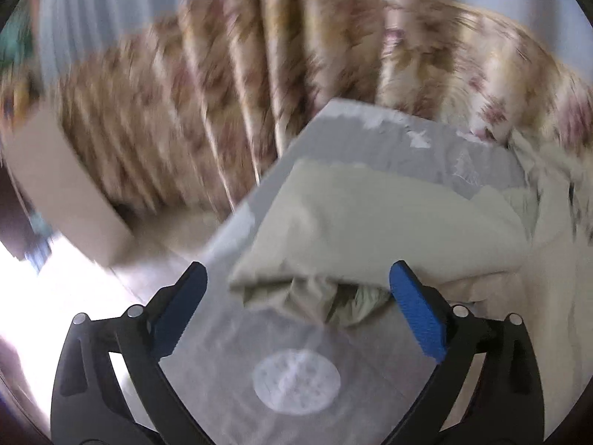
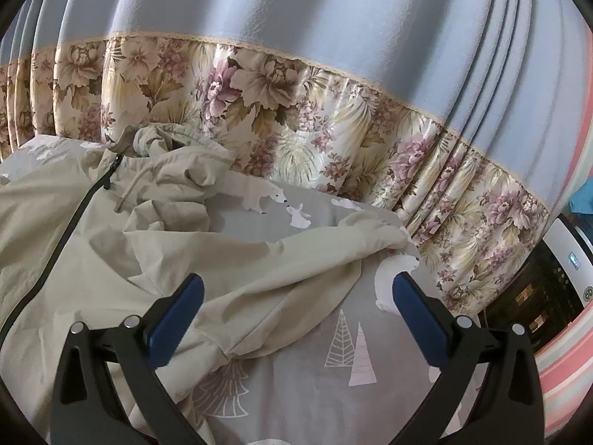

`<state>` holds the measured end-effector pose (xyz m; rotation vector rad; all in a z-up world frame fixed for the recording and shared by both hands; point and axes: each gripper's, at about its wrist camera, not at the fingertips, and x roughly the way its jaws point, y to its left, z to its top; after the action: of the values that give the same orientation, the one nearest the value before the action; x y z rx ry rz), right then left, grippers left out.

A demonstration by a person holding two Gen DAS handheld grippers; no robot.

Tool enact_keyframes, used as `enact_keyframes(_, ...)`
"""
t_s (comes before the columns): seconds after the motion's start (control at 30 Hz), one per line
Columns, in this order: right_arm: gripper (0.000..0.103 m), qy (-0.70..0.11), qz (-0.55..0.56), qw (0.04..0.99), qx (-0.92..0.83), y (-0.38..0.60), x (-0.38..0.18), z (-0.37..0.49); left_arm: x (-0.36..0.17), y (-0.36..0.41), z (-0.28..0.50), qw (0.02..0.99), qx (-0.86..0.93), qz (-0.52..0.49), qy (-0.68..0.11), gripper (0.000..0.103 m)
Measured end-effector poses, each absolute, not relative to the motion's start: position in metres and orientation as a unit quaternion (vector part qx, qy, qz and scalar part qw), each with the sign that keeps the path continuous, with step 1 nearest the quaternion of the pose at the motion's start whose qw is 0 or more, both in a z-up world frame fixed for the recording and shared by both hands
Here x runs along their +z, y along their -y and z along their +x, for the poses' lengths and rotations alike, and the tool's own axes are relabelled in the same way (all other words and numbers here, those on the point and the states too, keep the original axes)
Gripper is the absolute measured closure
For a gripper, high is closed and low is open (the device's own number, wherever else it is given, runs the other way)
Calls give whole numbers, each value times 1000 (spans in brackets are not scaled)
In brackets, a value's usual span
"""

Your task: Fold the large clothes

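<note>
A beige hooded jacket (image 2: 111, 244) with a dark zipper lies spread on a grey printed bed sheet (image 2: 315, 371). One sleeve (image 2: 315, 259) stretches to the right, its cuff near the bed's edge. My right gripper (image 2: 296, 289) is open and empty, just above that sleeve. In the blurred left wrist view the other sleeve (image 1: 370, 222) lies on the sheet (image 1: 296, 378), its open cuff (image 1: 322, 296) between the fingers. My left gripper (image 1: 296, 285) is open around the cuff, not closed on it.
A blue curtain with a floral lower band (image 2: 296, 111) hangs behind the bed. A cardboard box (image 1: 63, 185) stands on the floor left of the bed. A white appliance (image 2: 567, 278) and pink striped fabric sit at the right.
</note>
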<state>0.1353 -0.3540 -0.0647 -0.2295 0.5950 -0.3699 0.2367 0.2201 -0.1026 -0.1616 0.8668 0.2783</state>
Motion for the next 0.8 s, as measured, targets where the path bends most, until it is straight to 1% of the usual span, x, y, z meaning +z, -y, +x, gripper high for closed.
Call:
enact_keyframes(0.1, 1, -292, -109, 933, -181, 356, -68, 137, -122, -248, 239, 873, 149, -149, -439, 5)
enact_keyframes(0.13, 1, -293, -108, 933, -180, 358, -68, 137, -127, -249, 241, 872, 143, -156, -441, 5)
enact_keyframes(0.2, 1, -298, -107, 931, -179, 359, -71, 137, -137, -247, 254, 868, 122, -149, -458, 11)
enact_keyframes(0.23, 1, -299, -108, 931, -180, 360, -72, 137, -141, -245, 258, 864, 111, -149, -467, 27)
enact_keyframes(0.27, 1, -300, -109, 930, -181, 360, -73, 137, -142, -243, 262, 862, 85, -160, -474, 47)
enact_keyframes(0.3, 1, -300, -110, 930, -181, 360, -74, 137, -139, -240, 266, 864, 73, -161, -471, 53)
enact_keyframes(0.33, 1, -299, -109, 931, -181, 361, -74, 138, -134, -237, 267, 867, 70, -153, -469, 68)
enact_keyframes(0.37, 1, -300, -106, 931, -179, 363, -75, 139, -124, -230, 271, 876, 63, -132, -460, 81)
enact_keyframes(0.4, 1, -304, -101, 931, -178, 365, -75, 141, -115, -225, 274, 883, 64, -111, -452, 86)
enact_keyframes(0.5, 1, -317, -75, 930, -169, 375, -76, 146, -79, -218, 278, 909, 78, -52, -405, 90)
enact_keyframes(0.53, 1, -318, -65, 931, -168, 378, -76, 146, -57, -209, 273, 925, 116, 5, -361, 97)
enact_keyframes(0.57, 1, -317, -61, 931, -170, 380, -75, 146, -44, -202, 271, 930, 165, 64, -322, 98)
enact_keyframes(0.6, 1, -315, -60, 931, -174, 381, -74, 145, -29, -191, 264, 929, 221, 137, -264, 99)
enact_keyframes(0.63, 1, -312, -59, 931, -180, 383, -74, 144, -19, -186, 257, 924, 258, 182, -216, 98)
enact_keyframes(0.67, 1, -312, -57, 931, -183, 384, -74, 144, -10, -190, 253, 916, 290, 204, -186, 91)
enact_keyframes(0.7, 1, -313, -54, 931, -183, 385, -75, 144, -7, -203, 256, 910, 309, 198, -191, 80)
enact_keyframes(0.73, 1, -314, -49, 930, -183, 386, -76, 144, -9, -226, 264, 905, 321, 169, -221, 40)
enact_keyframes(0.77, 1, -315, -47, 930, -183, 387, -78, 144, -16, -244, 269, 901, 328, 141, -245, 7)
enact_keyframes(0.8, 1, -318, -43, 929, -182, 387, -79, 145, -28, -262, 272, 895, 335, 113, -272, 3)
